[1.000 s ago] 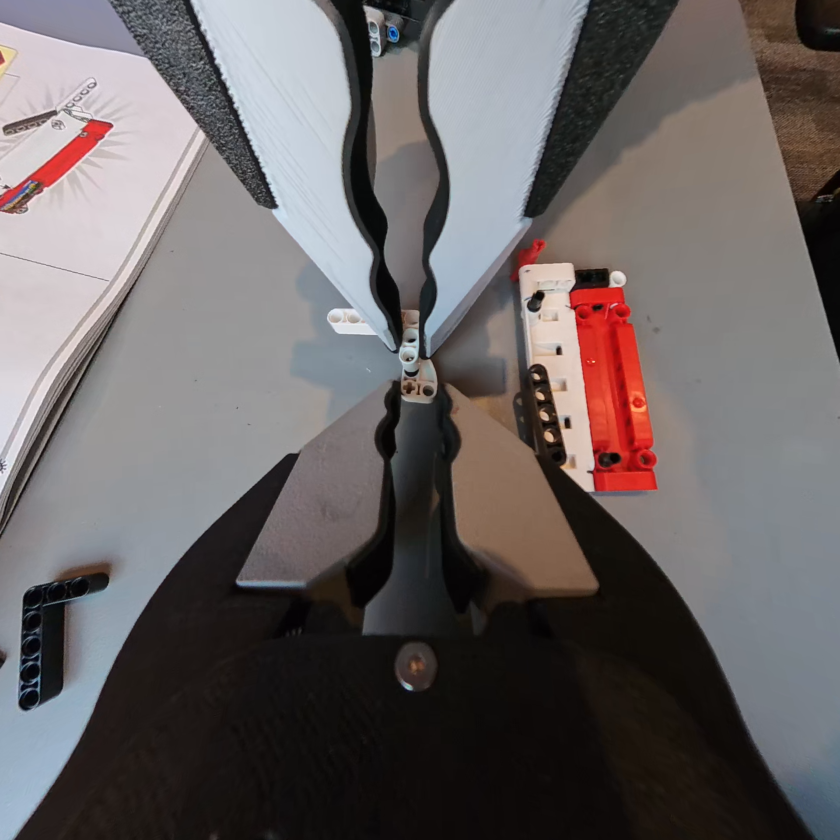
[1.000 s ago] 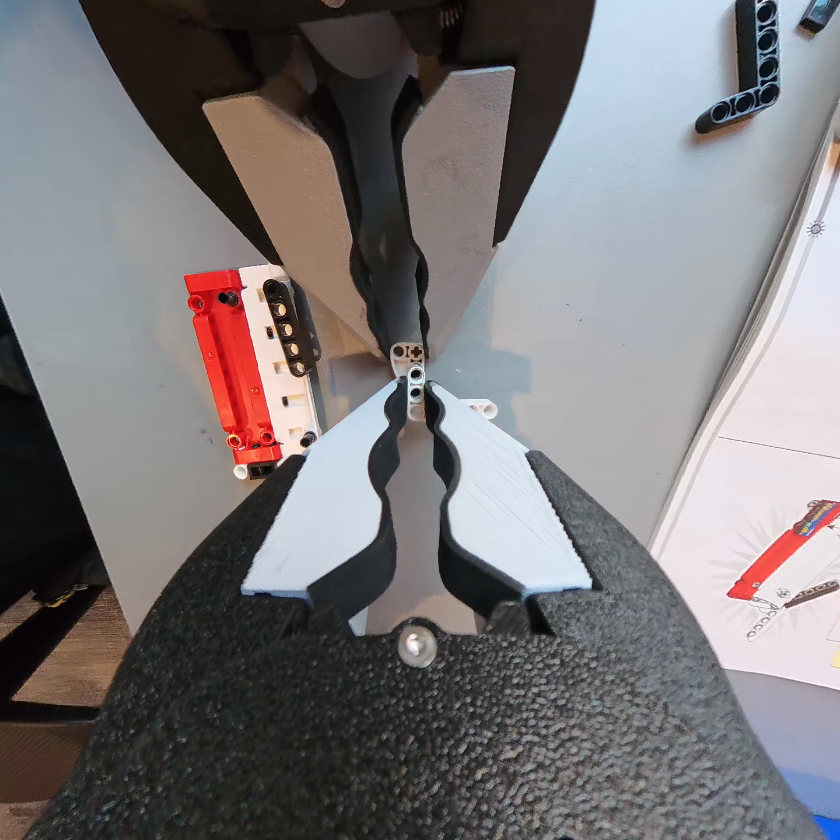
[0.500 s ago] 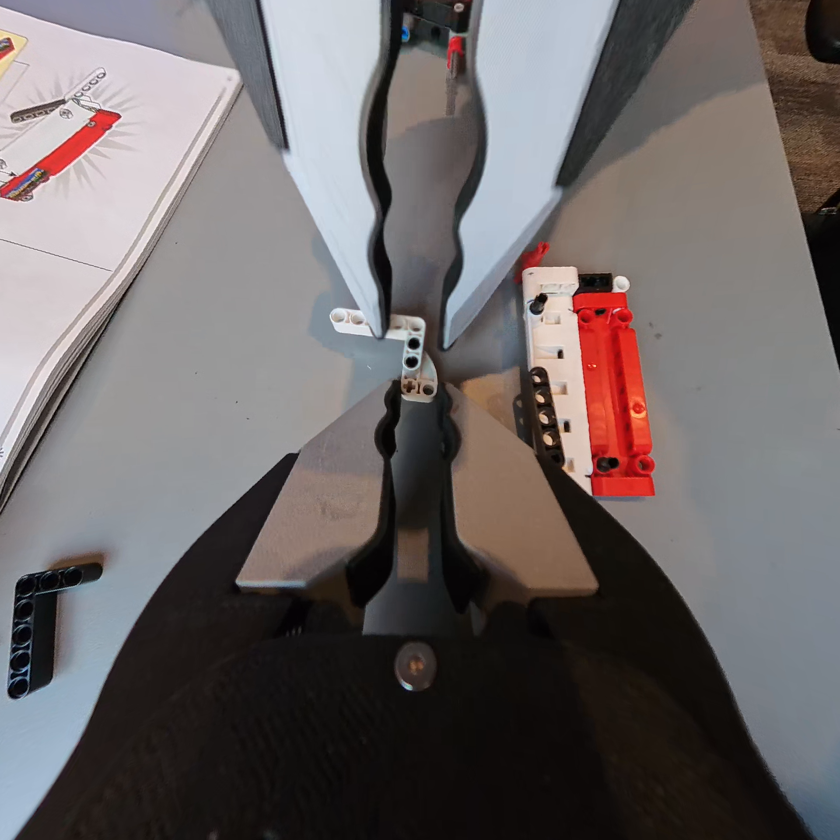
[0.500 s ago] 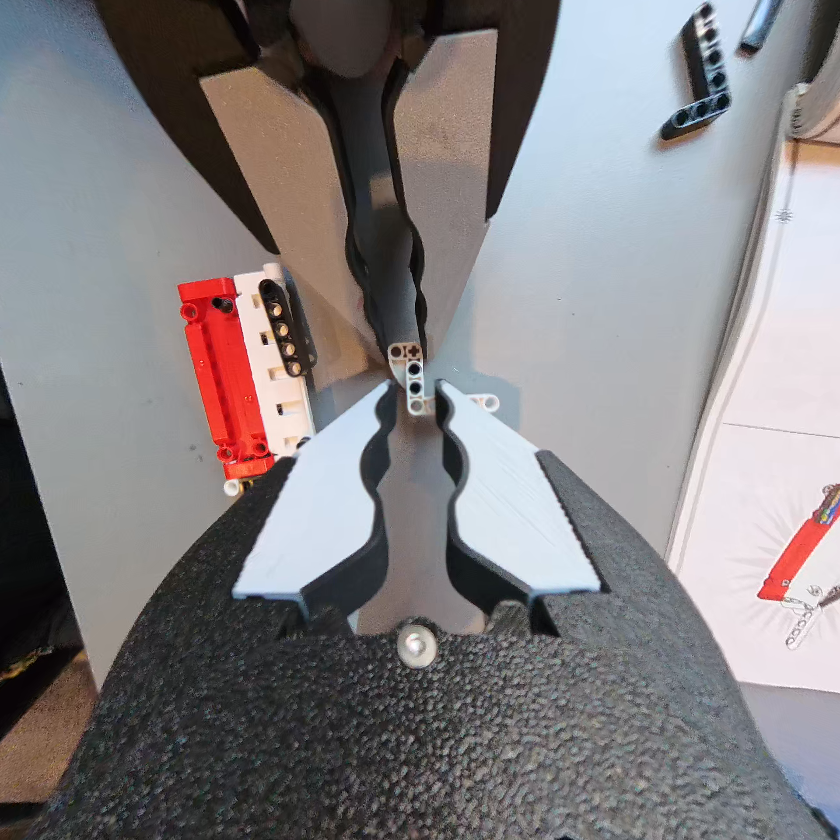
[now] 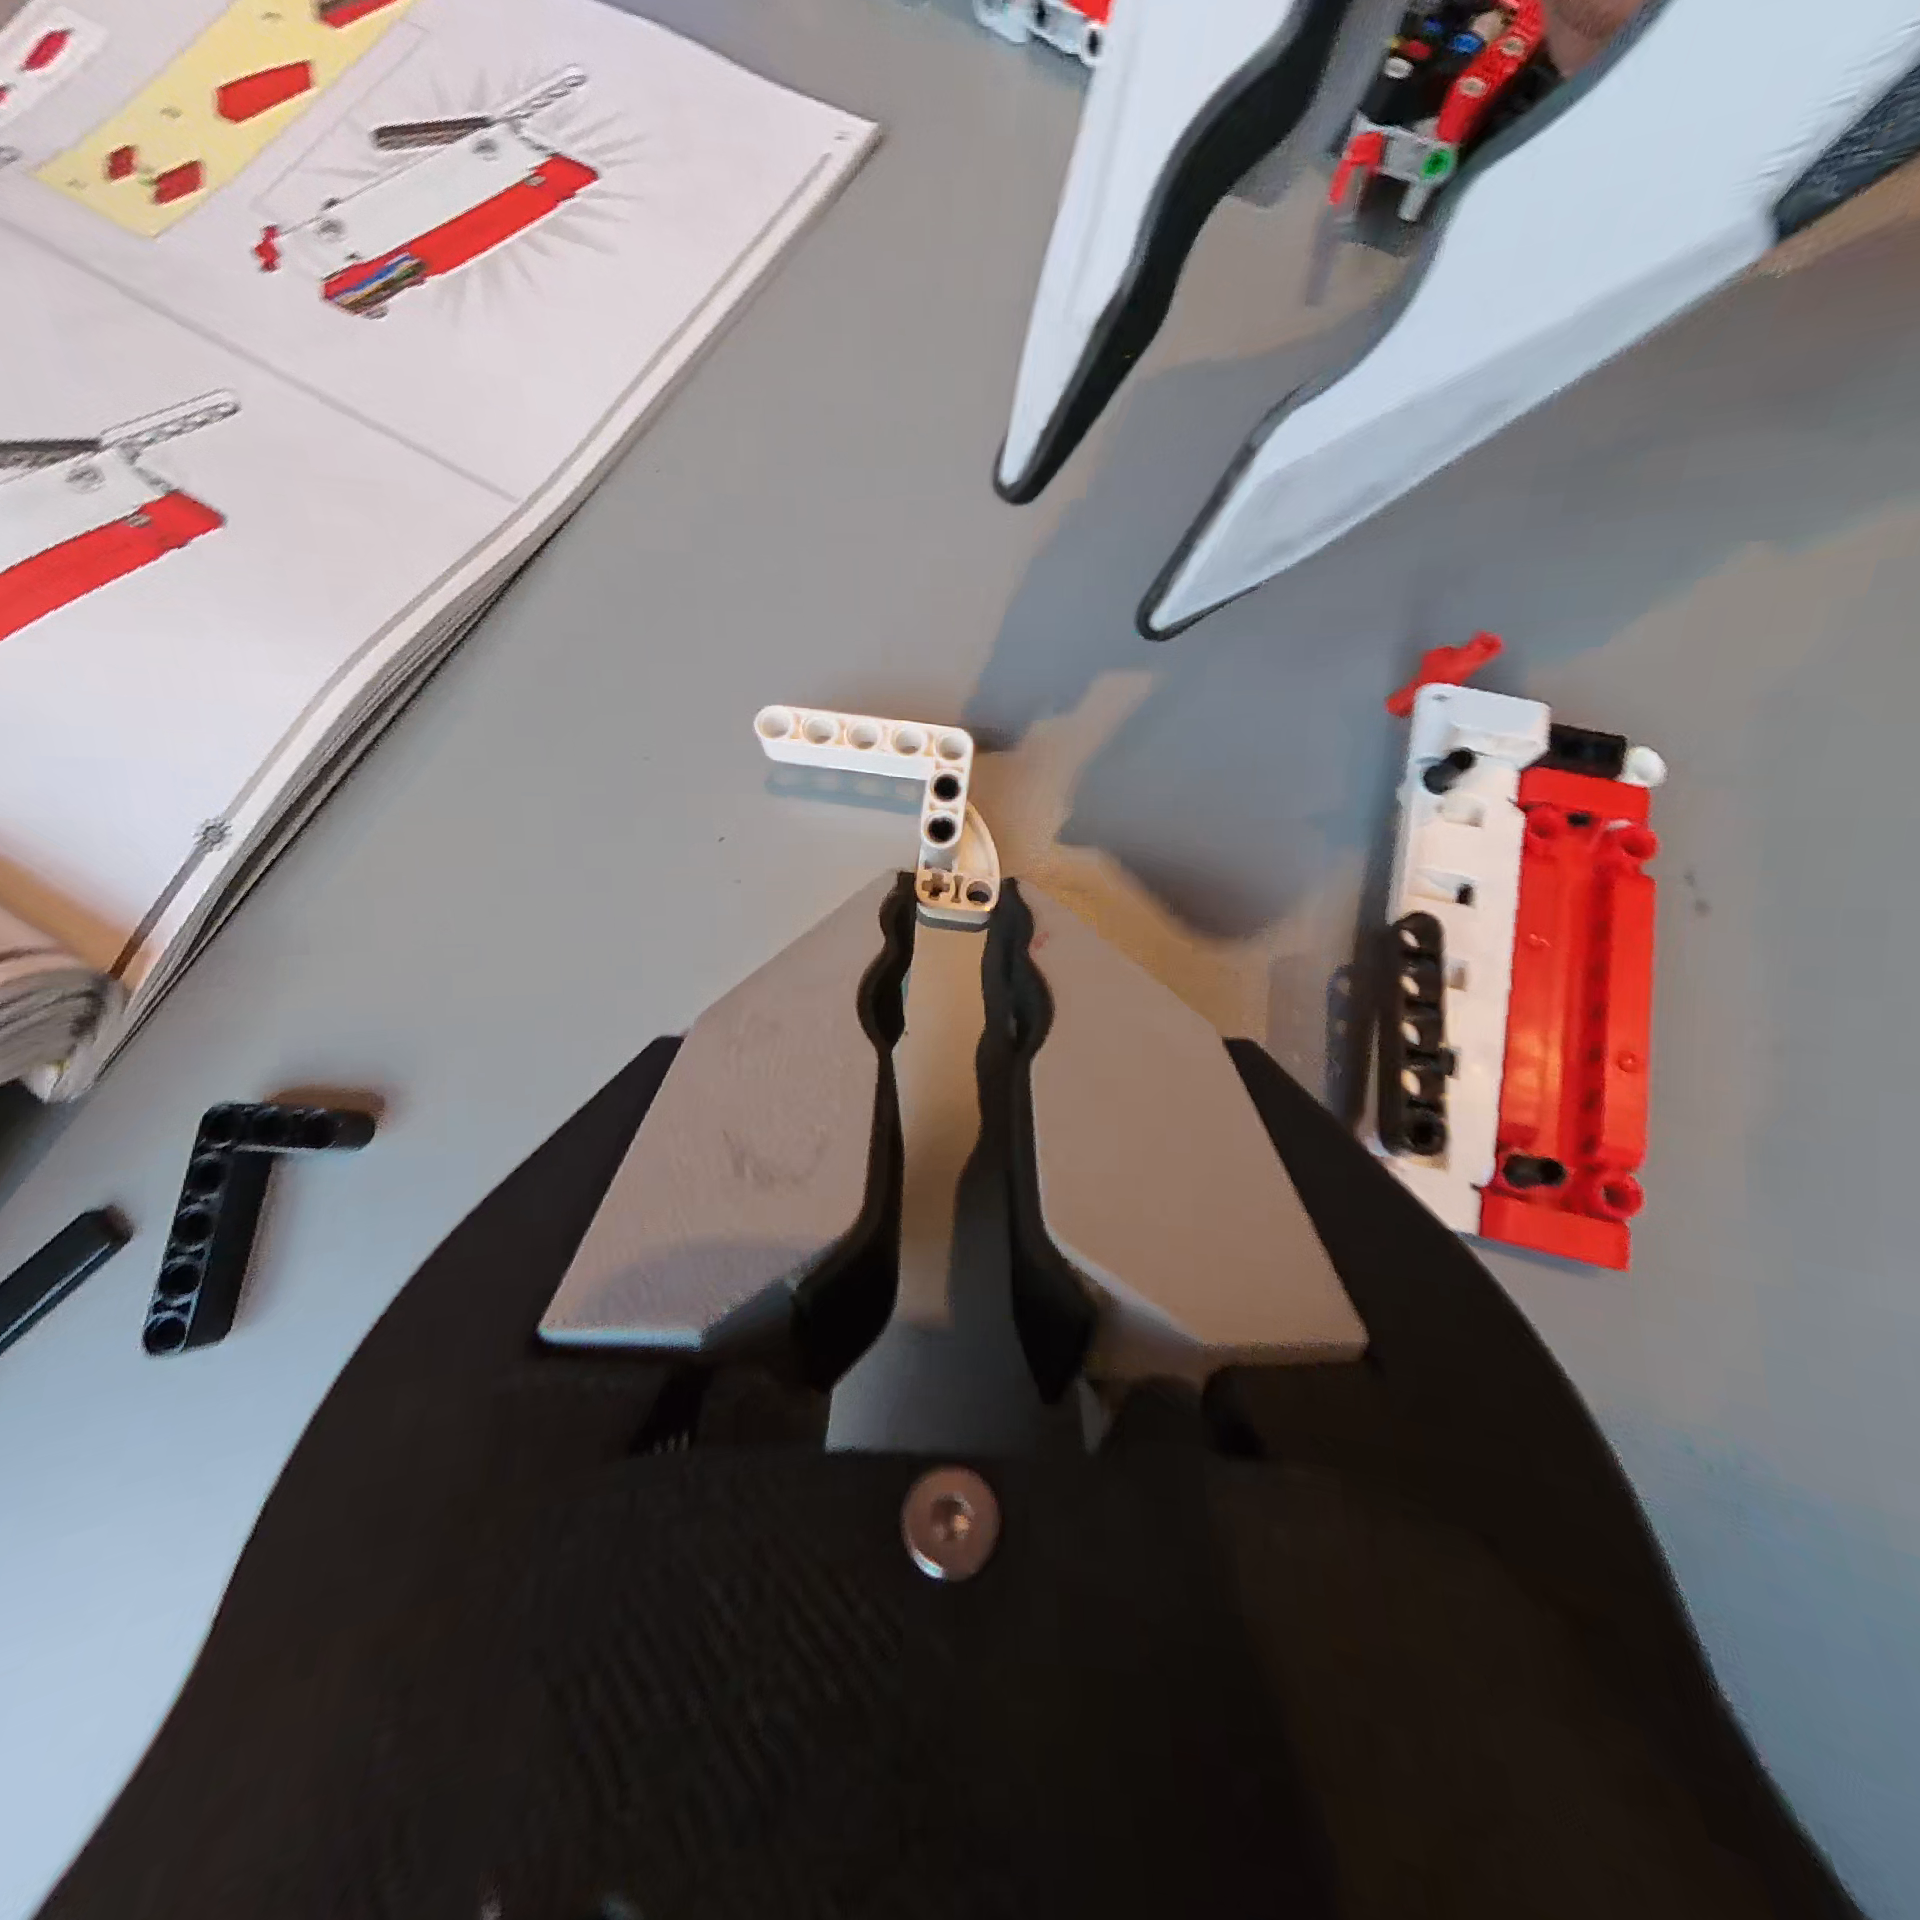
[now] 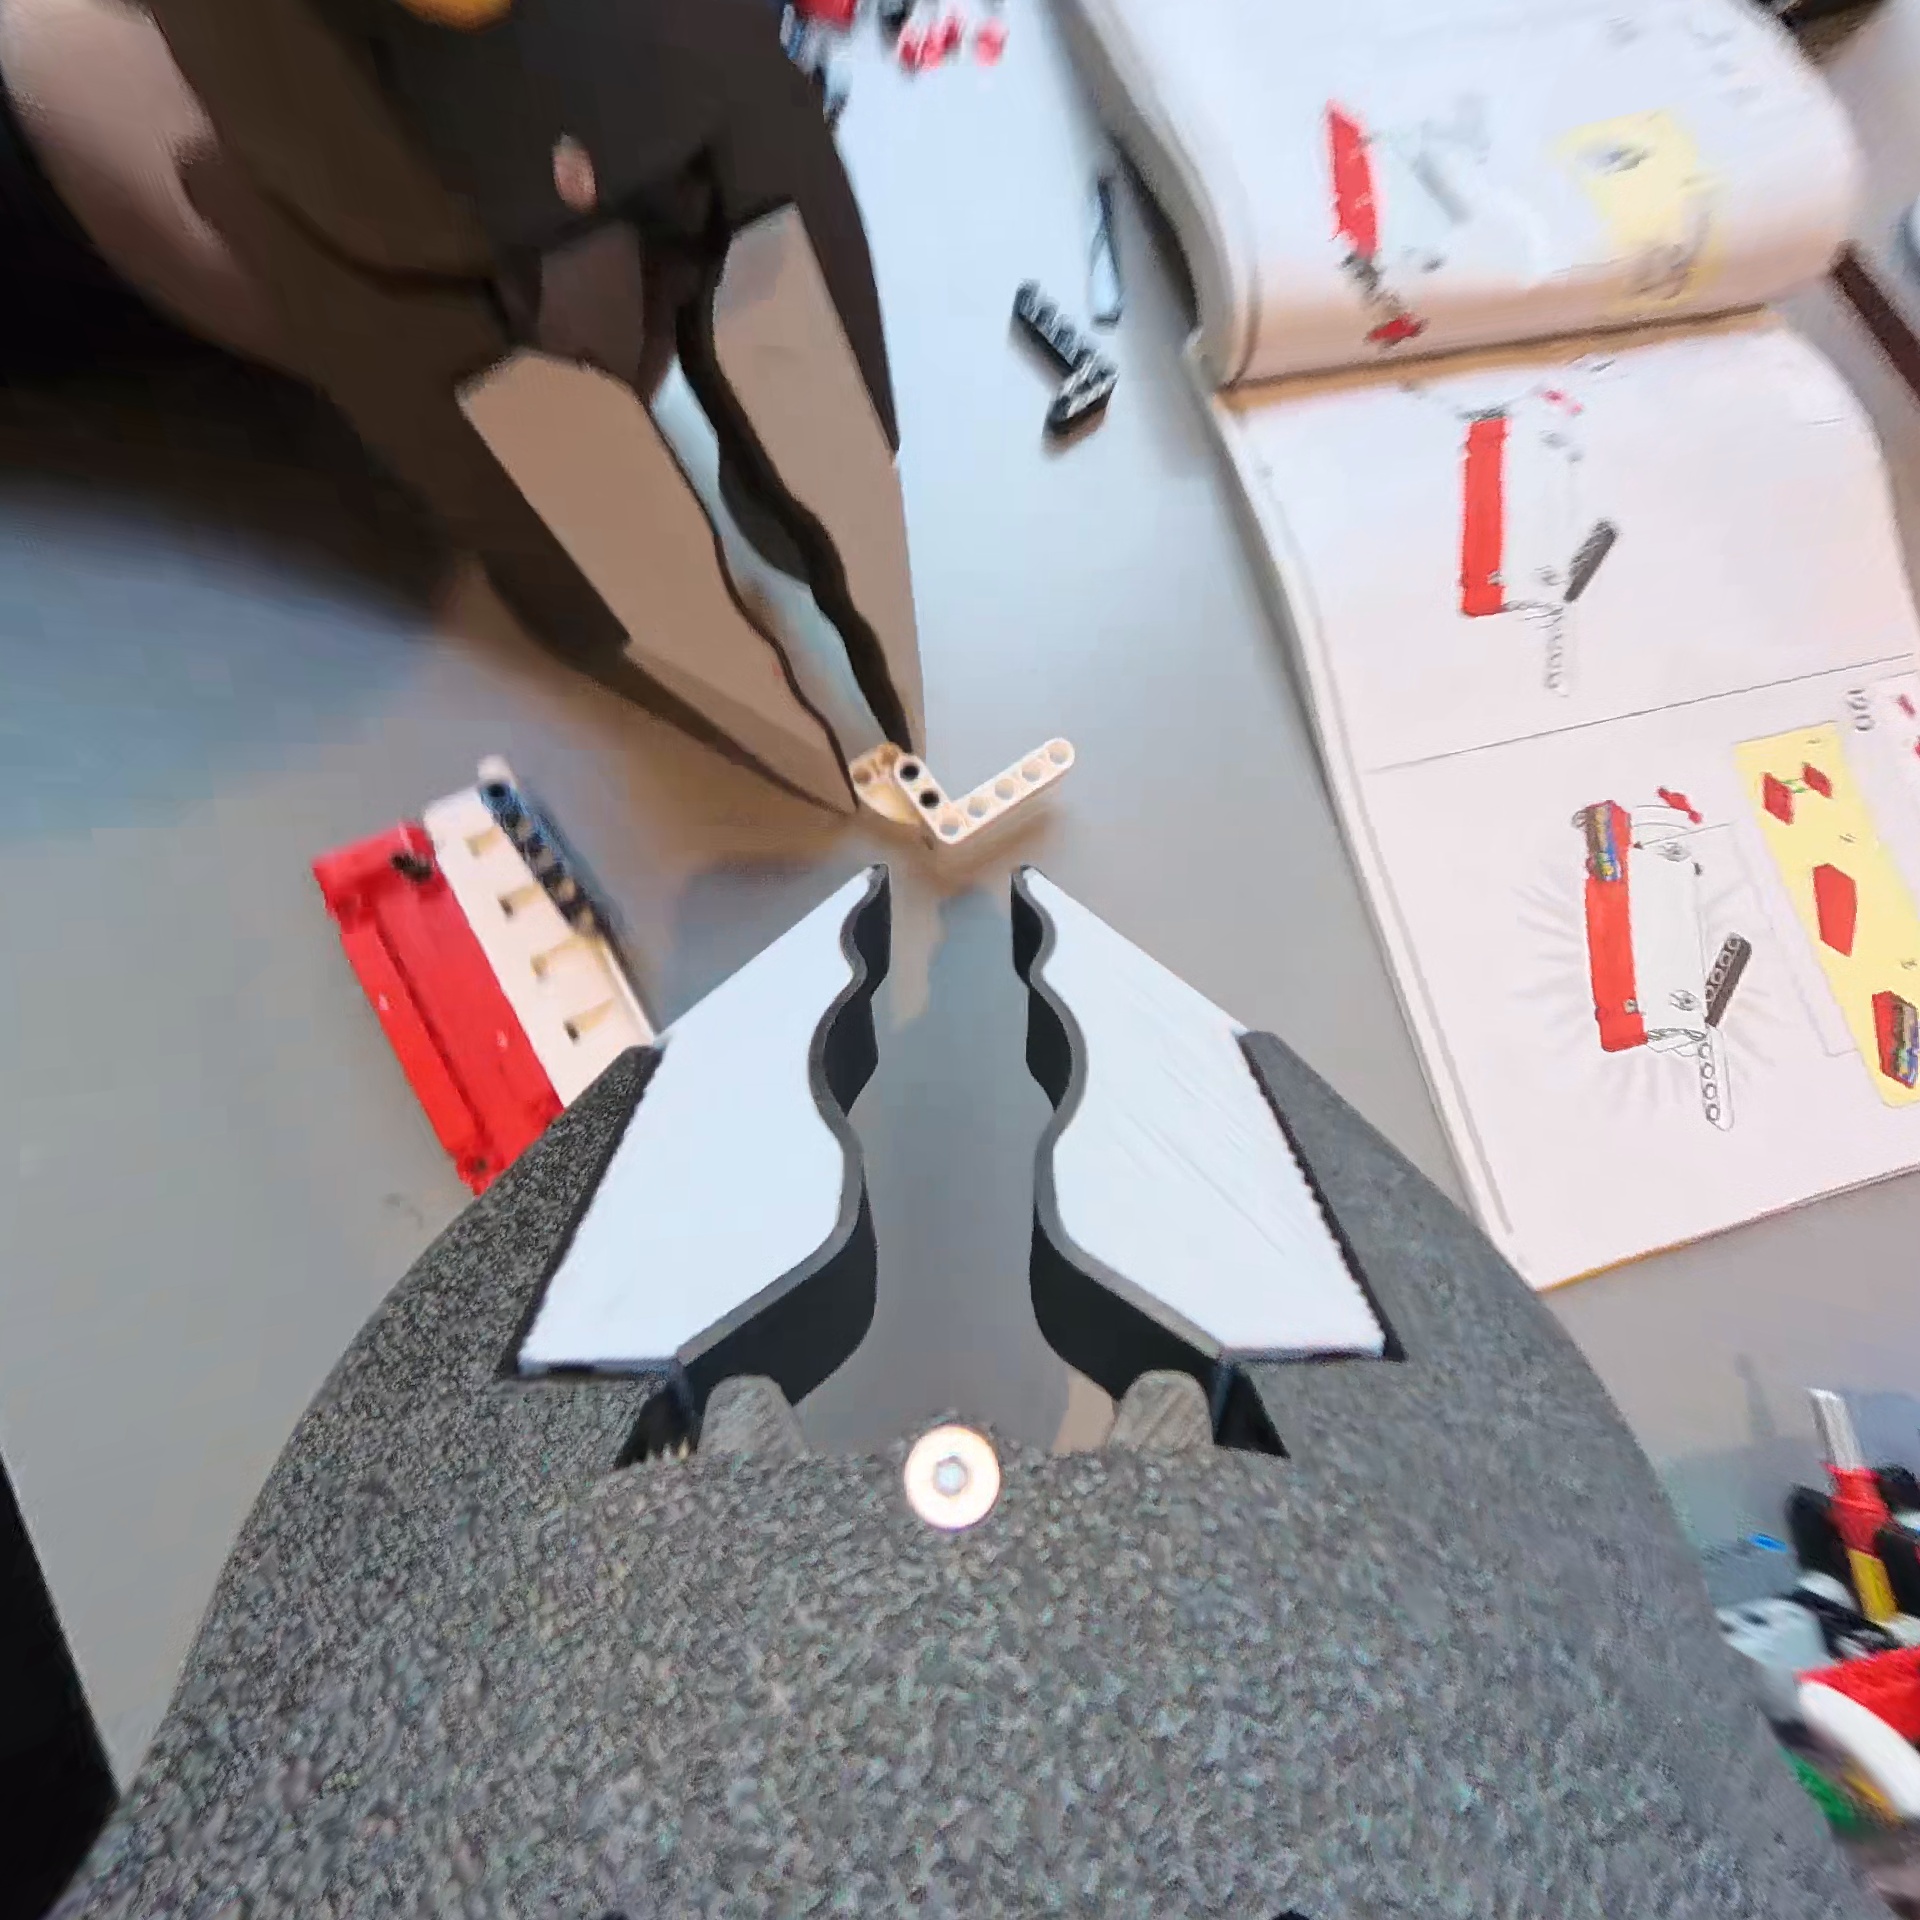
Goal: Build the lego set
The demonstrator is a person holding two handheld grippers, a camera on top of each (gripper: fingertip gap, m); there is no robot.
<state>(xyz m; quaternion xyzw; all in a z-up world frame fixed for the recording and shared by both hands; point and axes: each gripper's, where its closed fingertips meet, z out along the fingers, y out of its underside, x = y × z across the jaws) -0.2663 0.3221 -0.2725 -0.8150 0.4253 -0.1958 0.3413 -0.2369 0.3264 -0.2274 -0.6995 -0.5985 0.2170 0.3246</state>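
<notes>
My left gripper (image 5: 954, 902) has grey fingers and is shut on a small cream corner piece (image 5: 961, 878). A white L-shaped beam (image 5: 868, 740) is joined to that piece and sticks out ahead and to the left, just over the grey table (image 5: 623, 831). My right gripper (image 6: 951, 878) has white fingers, is open and empty, and sits a short way back from the beam (image 6: 997, 805). In the left wrist view the right gripper (image 5: 1081, 556) hangs above and to the right of the beam. The left gripper (image 6: 883, 774) also shows in the right wrist view.
A red and white panel assembly (image 5: 1517, 977) with a black beam on it lies right of my left gripper. An open instruction booklet (image 5: 312, 312) lies at the left. A black L beam (image 5: 223, 1216) and a black bar (image 5: 52, 1278) lie front left. A part-built model (image 5: 1444, 83) stands at the back. The left gripper's tips are roughly 6 cm from the right gripper's.
My right gripper has opened, let go of the white L beam and pulled back and to the side. My left gripper still holds the corner piece with the beam on it.
</notes>
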